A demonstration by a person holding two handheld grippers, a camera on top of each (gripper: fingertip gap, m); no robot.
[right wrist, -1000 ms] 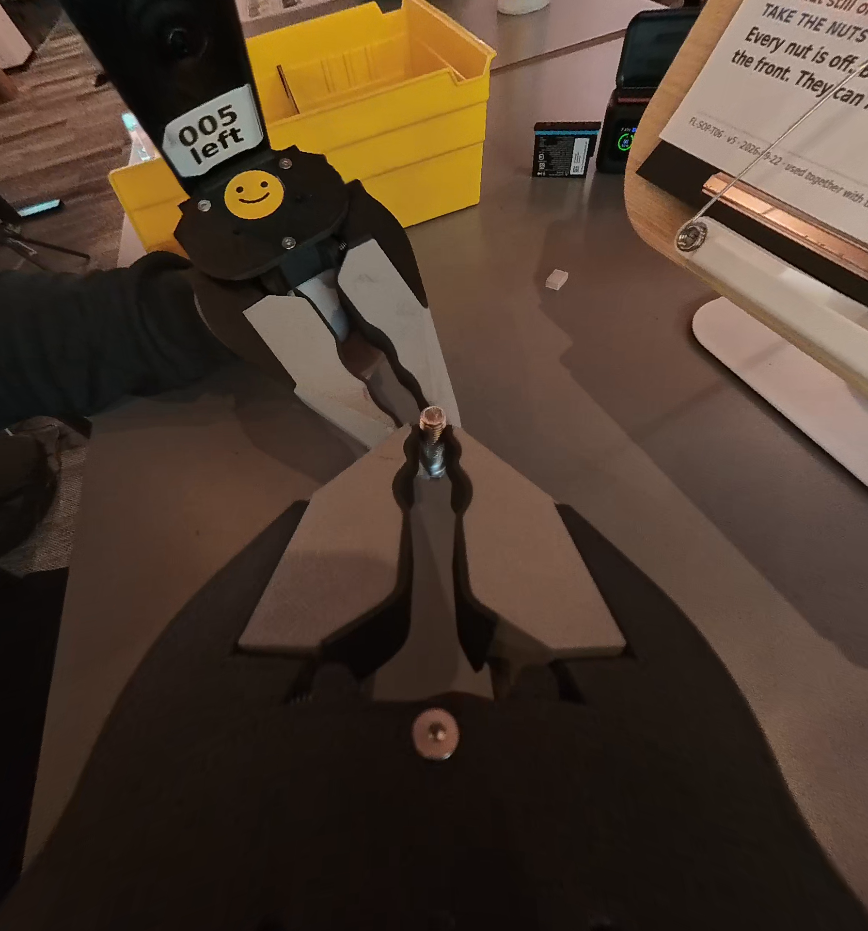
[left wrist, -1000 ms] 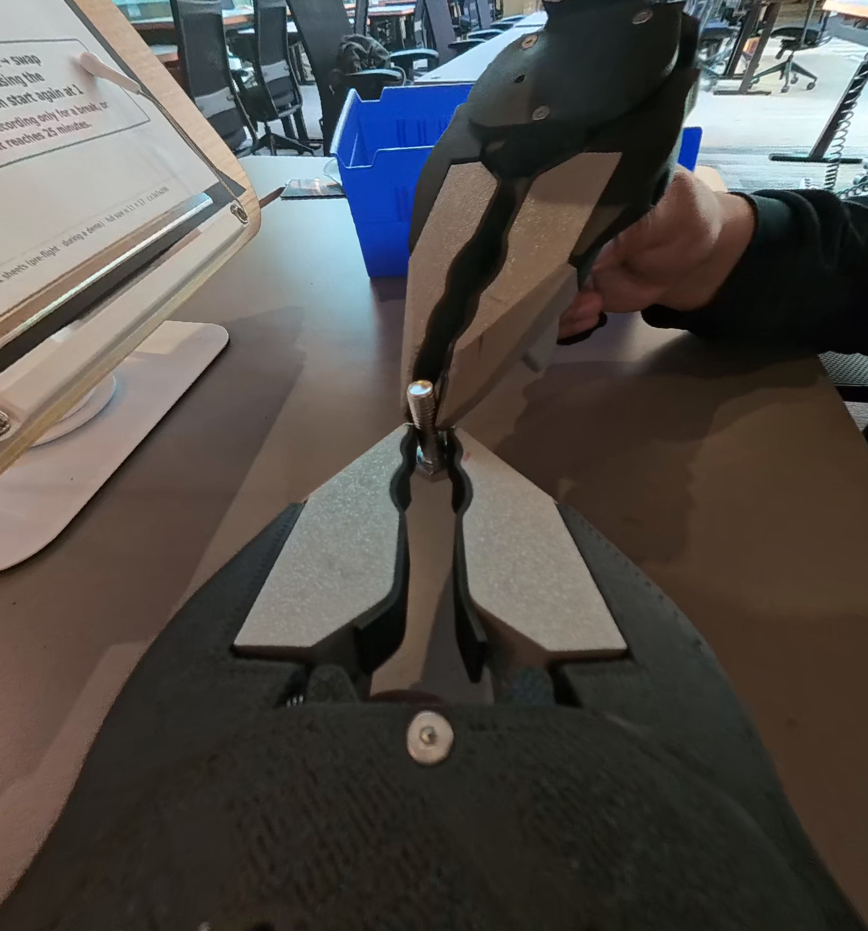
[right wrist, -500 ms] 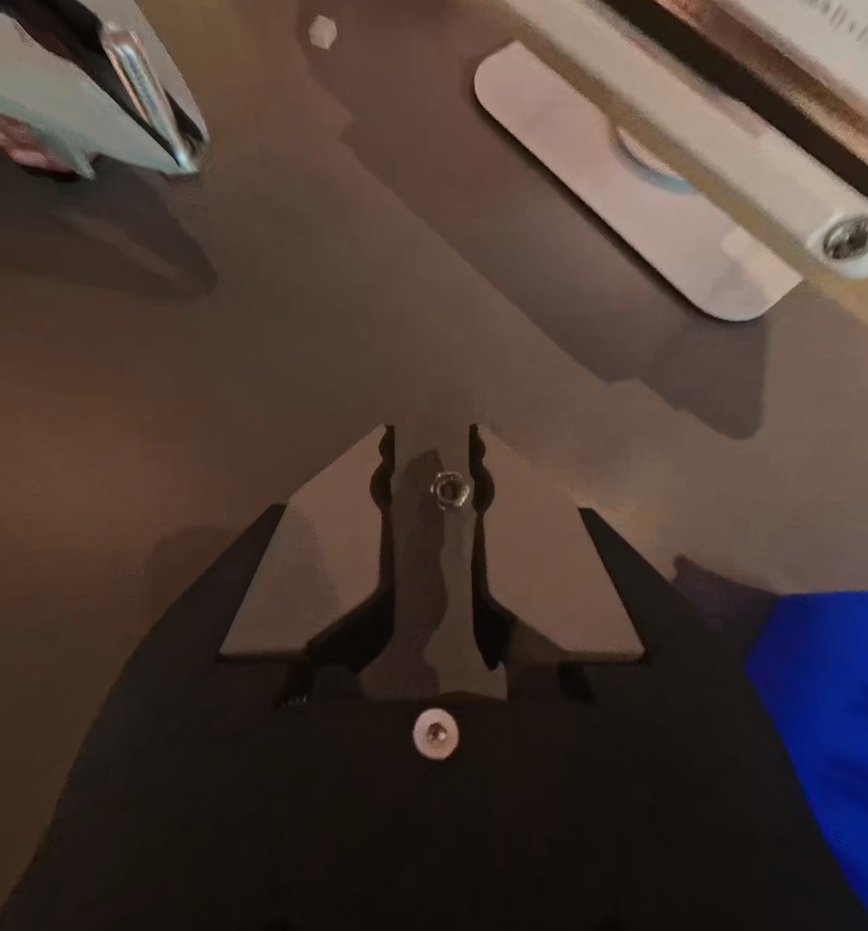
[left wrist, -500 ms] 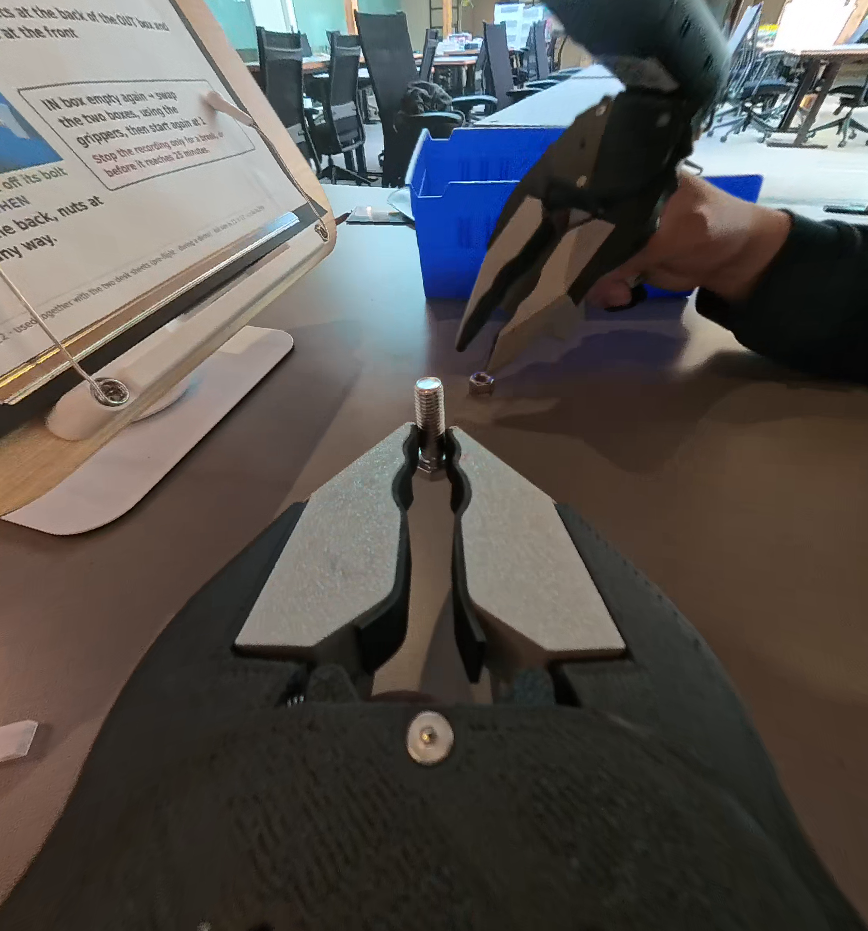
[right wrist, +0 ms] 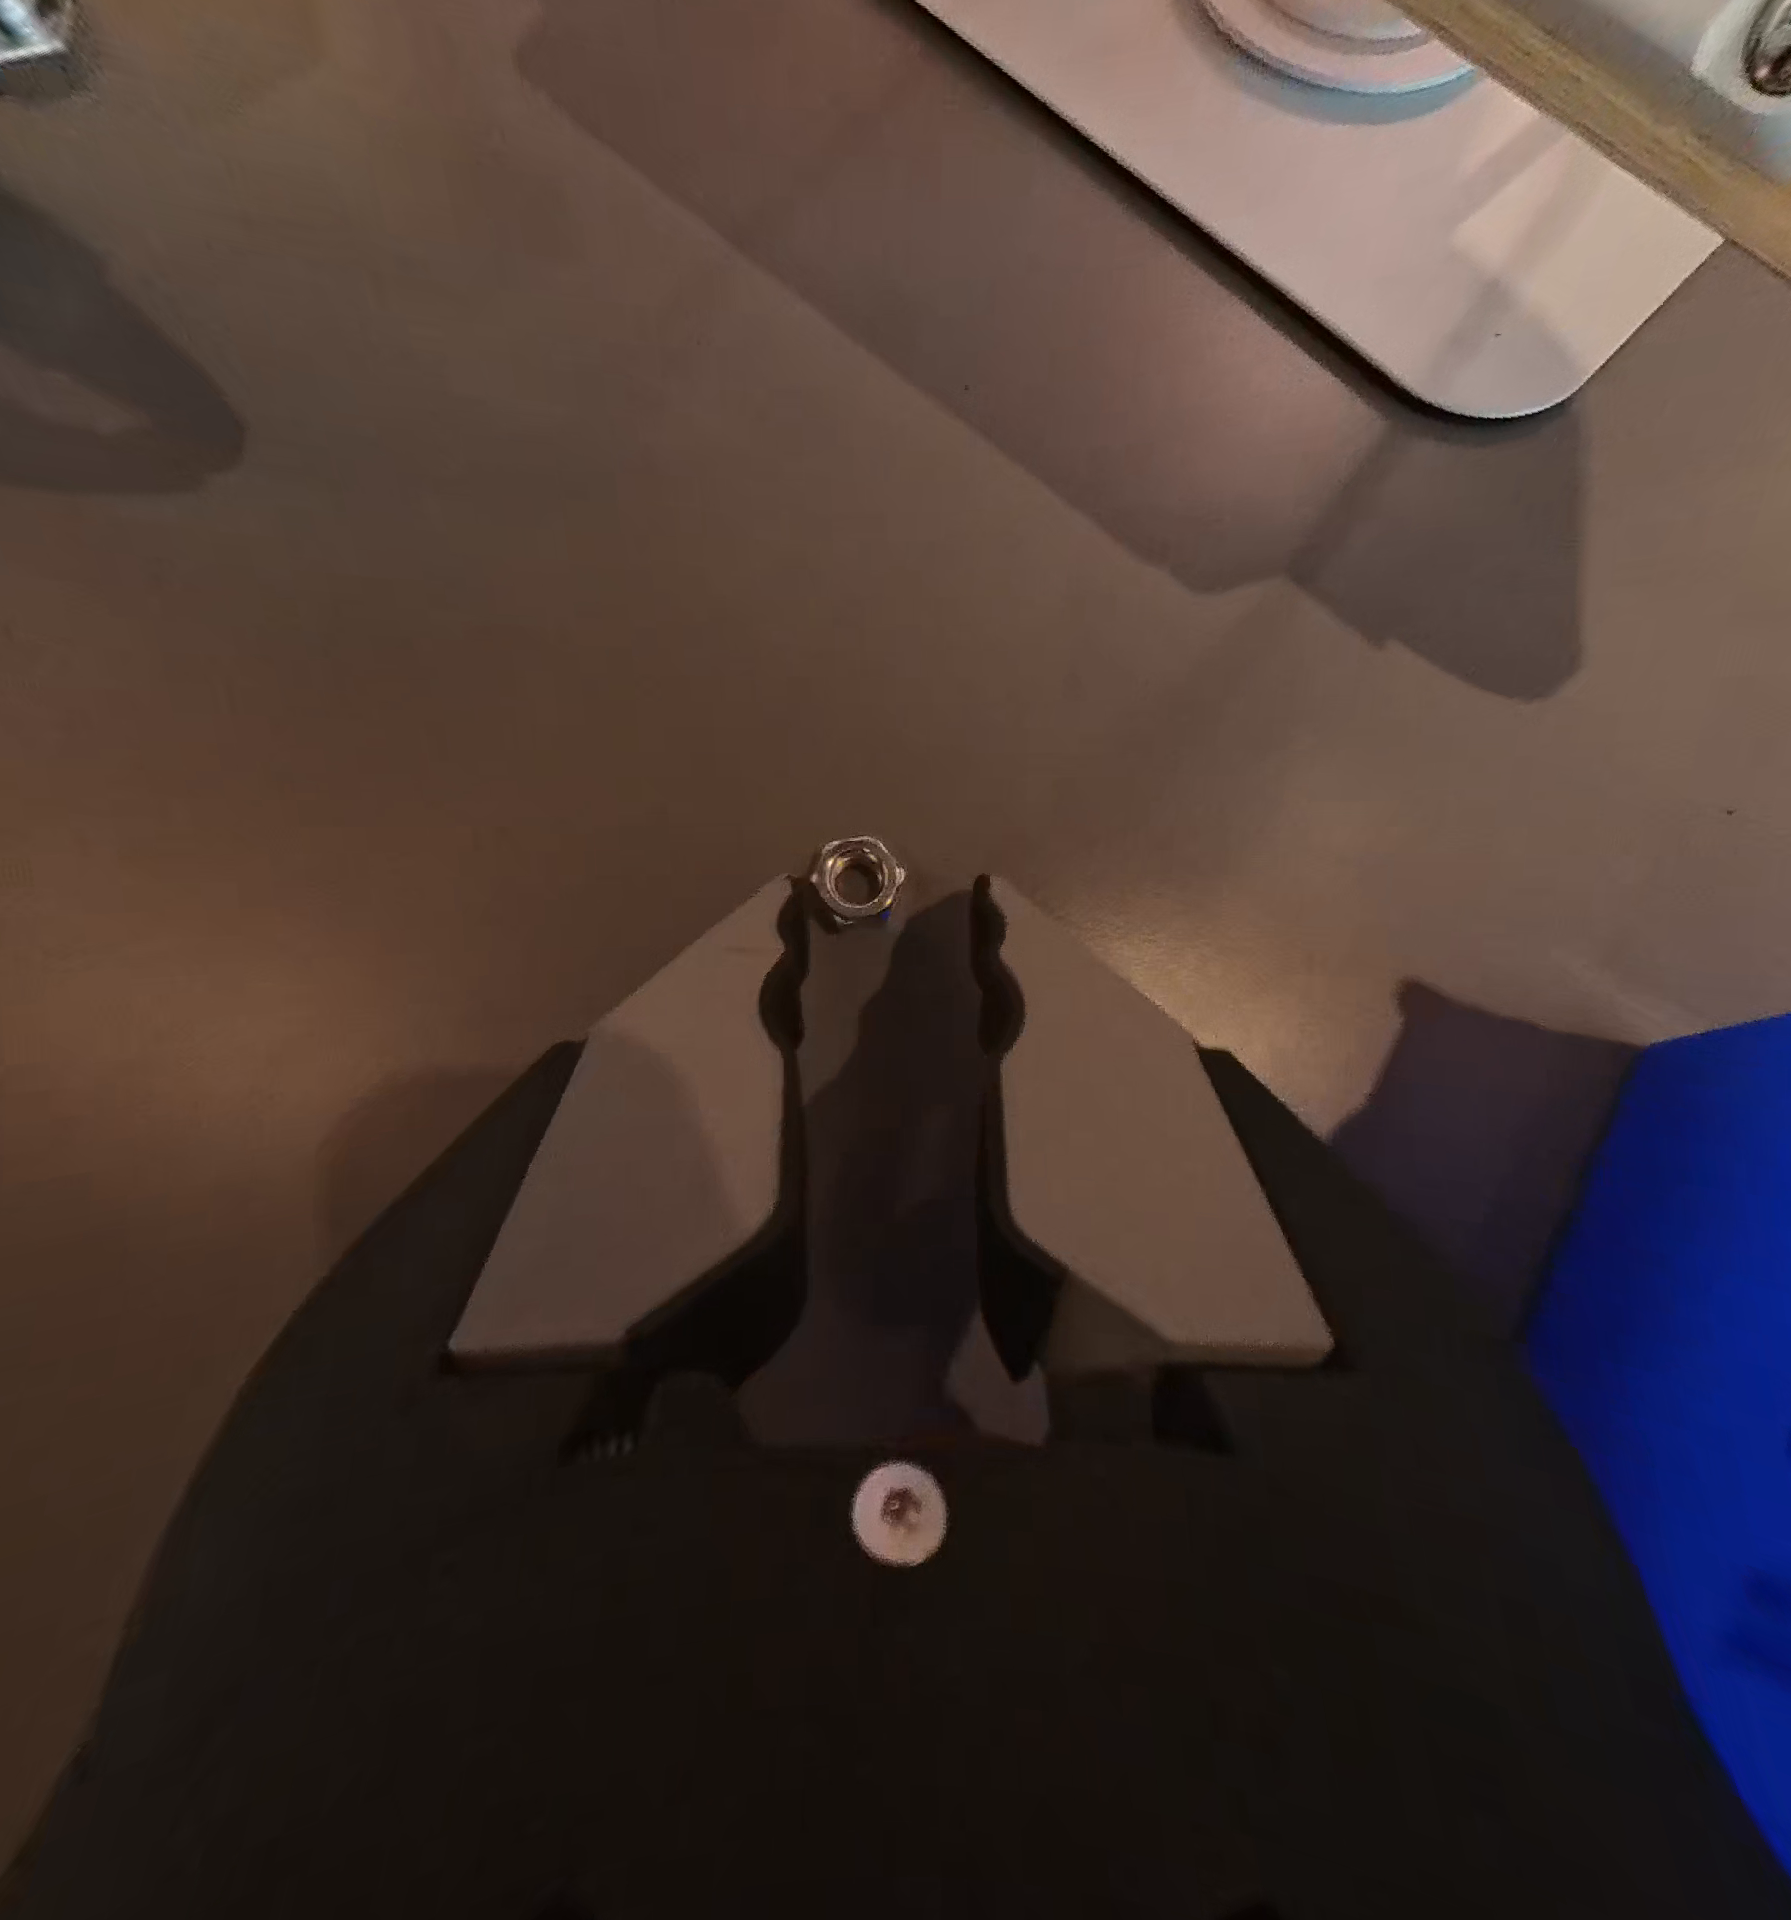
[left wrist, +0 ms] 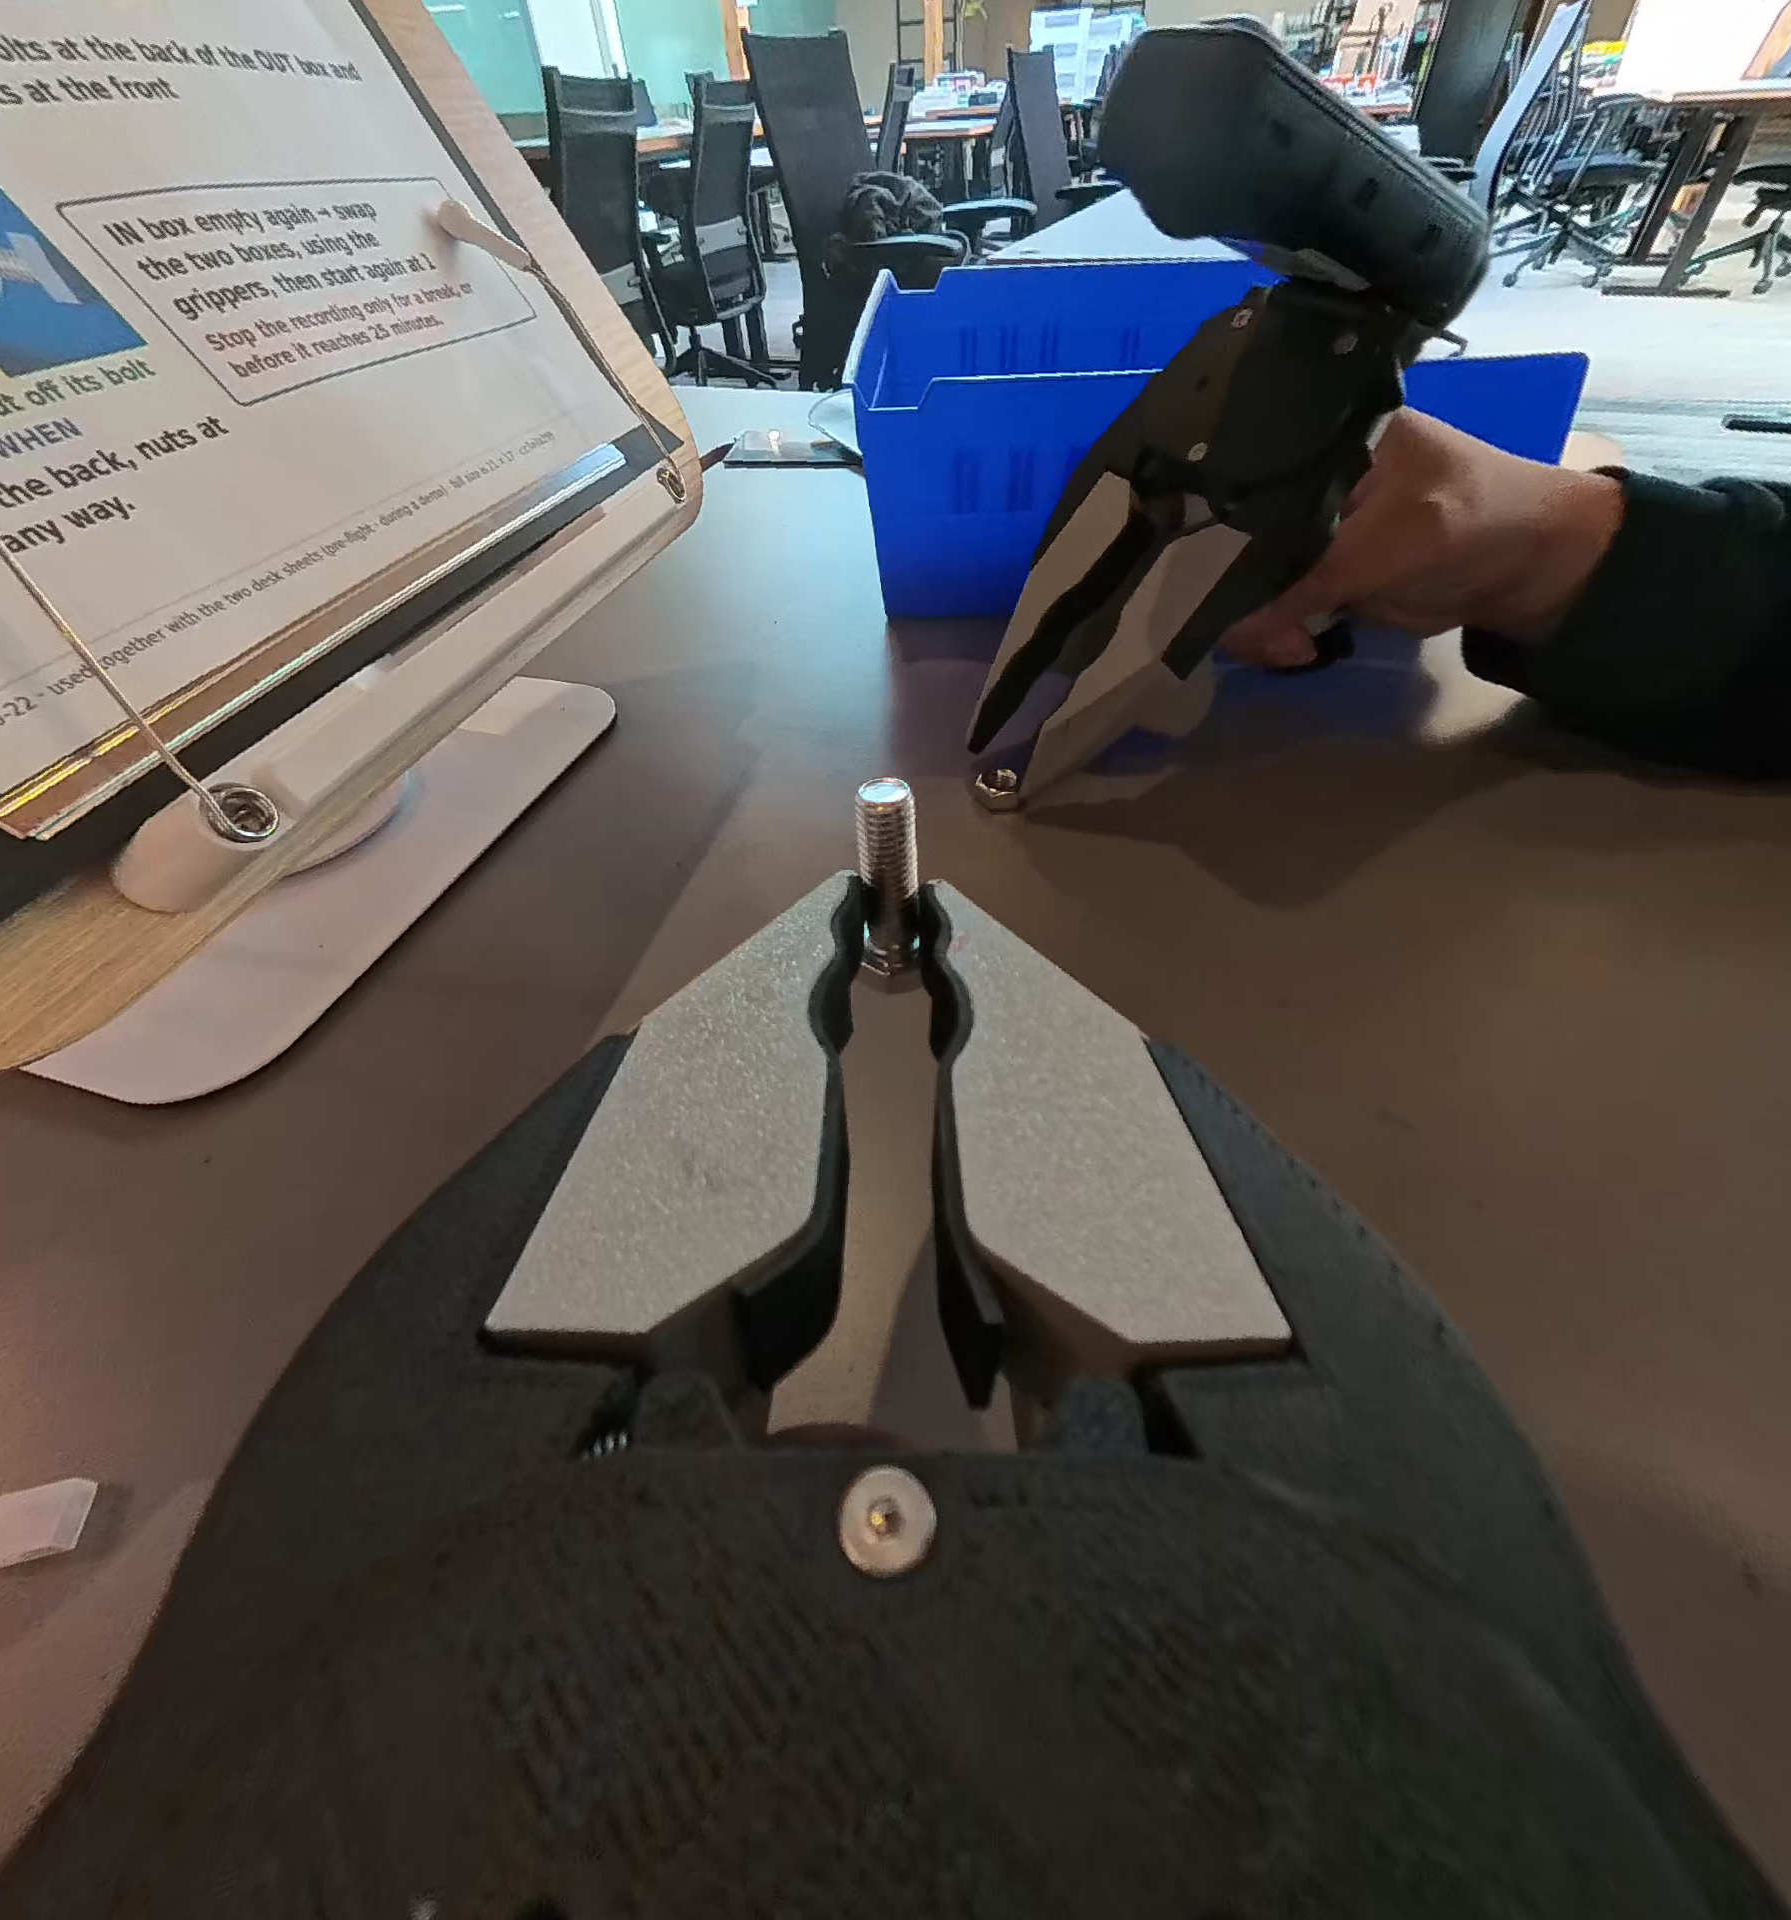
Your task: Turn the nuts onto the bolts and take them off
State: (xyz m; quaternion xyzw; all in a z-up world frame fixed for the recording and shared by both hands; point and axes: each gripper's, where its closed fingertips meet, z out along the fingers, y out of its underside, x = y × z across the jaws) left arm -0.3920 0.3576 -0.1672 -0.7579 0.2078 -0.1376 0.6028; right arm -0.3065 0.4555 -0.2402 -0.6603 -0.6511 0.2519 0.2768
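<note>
My left gripper (left wrist: 889,935) is shut on a steel bolt (left wrist: 886,852) and holds it upright by the shank near the head, threads bare. A small steel nut (left wrist: 997,787) lies flat on the brown table (left wrist: 1286,1039) beyond the bolt. My right gripper (left wrist: 1000,753) hovers over it, jaws open. In the right wrist view the nut (right wrist: 855,883) lies on the table at the tip of the left finger (right wrist: 766,904) of my right gripper (right wrist: 883,894); the pads do not press it. The bolt's head (right wrist: 23,21) shows at the top left corner.
A blue bin (left wrist: 984,457) stands behind the right gripper, also at the right edge of the right wrist view (right wrist: 1722,1455). A wooden sheet stand with a white foot (left wrist: 351,831) is at the left. A small white scrap (left wrist: 29,1522) lies near the front left. One gripper's finger ends stand about 15 centimetres off the other's.
The right gripper came off the bolt with the nut, swung down to the table and opened. The nut now lies loose on the table. The left gripper kept its grip on the bolt.
</note>
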